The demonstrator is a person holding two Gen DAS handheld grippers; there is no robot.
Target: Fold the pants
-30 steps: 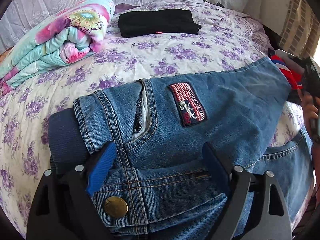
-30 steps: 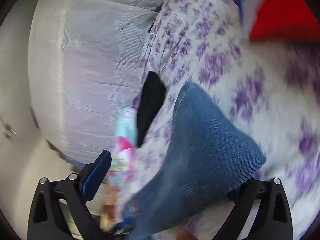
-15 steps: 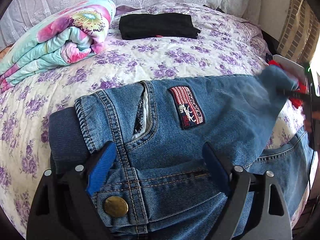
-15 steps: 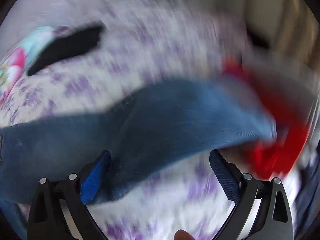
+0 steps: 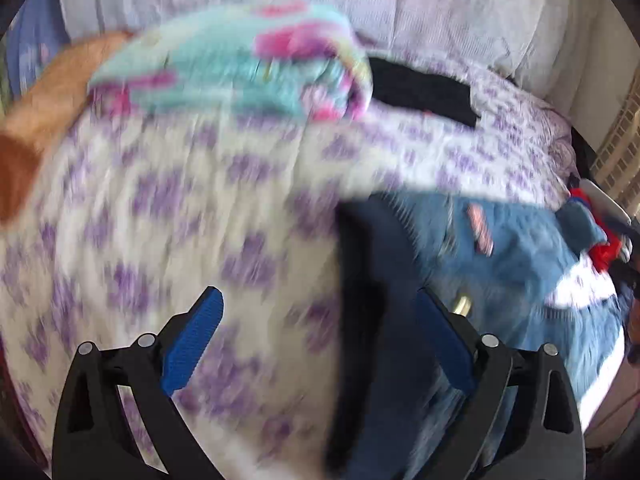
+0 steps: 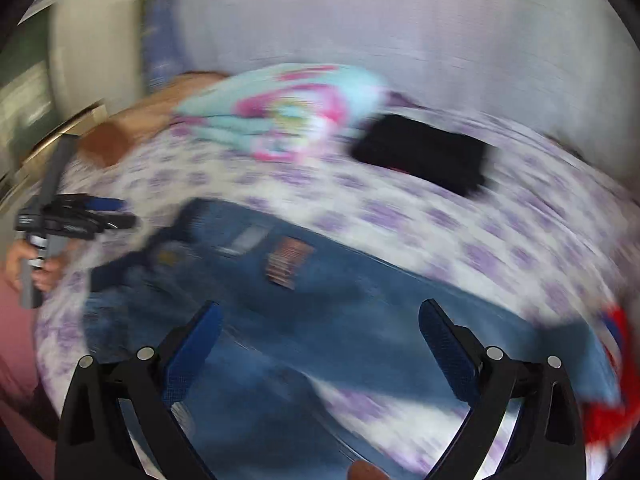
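Blue denim jeans (image 6: 360, 300) with a red patch (image 6: 288, 262) lie on the floral bedspread (image 6: 500, 248). Both views are motion-blurred. My right gripper (image 6: 320, 344) is open above the jeans, holding nothing. My left gripper (image 5: 320, 340) is open over the bedspread (image 5: 160, 220), left of the jeans (image 5: 512, 248); their dark waistband (image 5: 372, 300) lies between its fingers, and contact is unclear. The left gripper also shows in the right wrist view (image 6: 100, 216), at the jeans' waist end.
A rolled pink-and-teal blanket (image 5: 248, 68) and a folded black garment (image 5: 424, 88) lie at the back of the bed. Red-white-blue clothing (image 5: 604, 248) sits at the right edge. White pillows (image 6: 400, 32) line the headboard.
Left gripper swung left off the jeans' waistband onto the bedspread. Right gripper let go of the jeans leg, which now lies flat, and turned to face the bed.
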